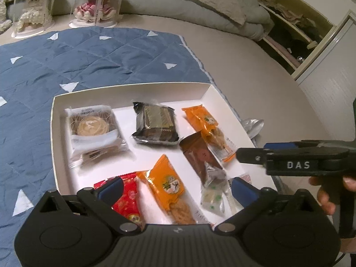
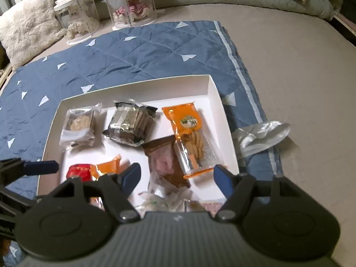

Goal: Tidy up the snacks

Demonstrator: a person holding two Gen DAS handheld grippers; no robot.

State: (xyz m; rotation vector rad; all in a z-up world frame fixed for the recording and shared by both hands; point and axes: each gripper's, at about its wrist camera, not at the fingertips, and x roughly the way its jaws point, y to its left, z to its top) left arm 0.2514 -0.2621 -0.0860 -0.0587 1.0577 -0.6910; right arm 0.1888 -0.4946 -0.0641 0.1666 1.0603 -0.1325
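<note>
**A:** Where are you in the tidying?

**B:** Near the end, I judge. Most snacks lie in the shallow white cardboard tray (image 1: 53,133) on the blue quilted blanket (image 1: 89,62) spread over the bed. My left gripper (image 1: 175,191) hovers over the tray's near edge, its blue-padded fingers (image 1: 112,189) spread apart and holding nothing. My right gripper (image 2: 178,175) hovers over the near right part of the tray, fingers apart too, empty.

**A:** What's in the tray?

**B:** A round pastry in a clear wrapper (image 1: 95,131) at the far left, a dark foil-wrapped biscuit block (image 1: 155,122) beside it, an orange cracker packet (image 1: 209,124) at the far right with a brown pouch (image 1: 200,158) touching it. Nearer me lie a second orange packet (image 1: 171,187), a red packet (image 1: 126,200) and a small clear bag with green specks (image 1: 213,198).

**A:** The next move?

**B:** Probably straightening the overlapping brown pouch and orange packet, or fetching the crumpled silver foil wrapper (image 2: 262,138) lying just outside the tray's right wall. That needs a low approach, since it's flat and slippery.

**A:** Do the views differ?

**B:** The right view shows that silver wrapper whole; the left view catches only a corner. The left view shows my right gripper from the side, and an open wardrobe (image 1: 296,33).
</note>
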